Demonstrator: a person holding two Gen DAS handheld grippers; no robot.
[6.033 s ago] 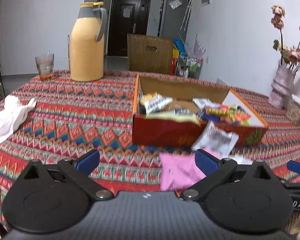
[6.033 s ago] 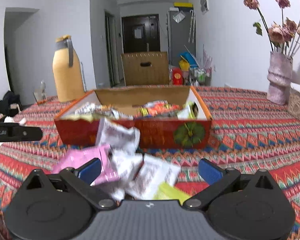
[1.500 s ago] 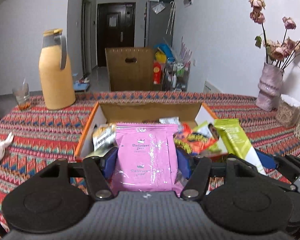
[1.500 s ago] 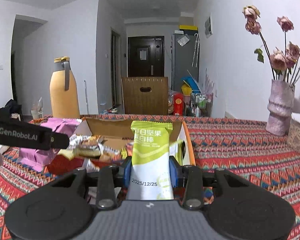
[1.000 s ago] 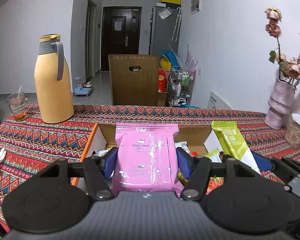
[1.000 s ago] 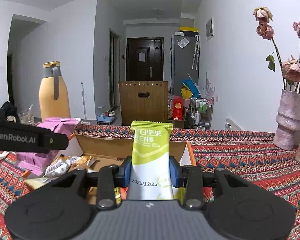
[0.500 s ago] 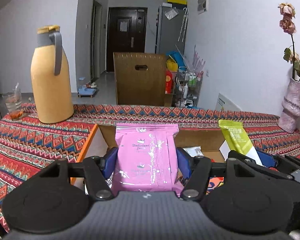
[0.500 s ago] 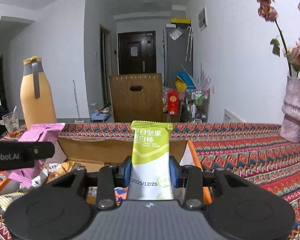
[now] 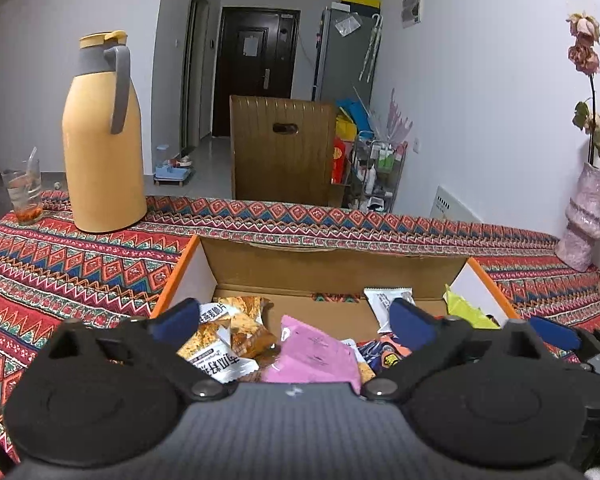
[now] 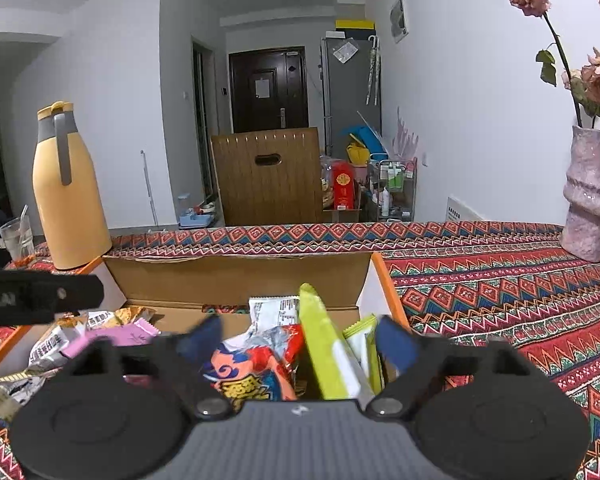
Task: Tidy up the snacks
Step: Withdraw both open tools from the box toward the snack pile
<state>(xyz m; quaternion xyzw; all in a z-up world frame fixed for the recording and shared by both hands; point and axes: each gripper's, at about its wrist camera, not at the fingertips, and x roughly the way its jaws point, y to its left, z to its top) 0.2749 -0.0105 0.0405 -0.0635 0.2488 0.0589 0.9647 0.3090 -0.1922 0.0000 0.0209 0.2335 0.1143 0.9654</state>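
Observation:
An open cardboard box [image 9: 332,258] with orange rims sits on the patterned tablecloth and holds several snack packets. My left gripper [image 9: 296,313] hovers over its left half with its jaws opening. The pink packet [image 9: 312,356] lies loose on the pile between and below the fingers, and neither pad touches it. My right gripper [image 10: 298,337] is over the box [image 10: 236,280] at its right end, jaws opening as well. The green packet [image 10: 328,354] leans tilted between its fingers, free of both pads. The pink packet [image 10: 116,338] also shows at the left.
A yellow thermos jug [image 9: 104,140] and a drinking glass [image 9: 22,192] stand at the table's far left. At the far right is a pink vase [image 9: 588,216] with dried flowers. A wooden chair back [image 9: 284,152] rises behind the table.
Both grippers went from shut on their packets to wide apart. The pink packet dropped flat into the box and the green one tipped over into its right end.

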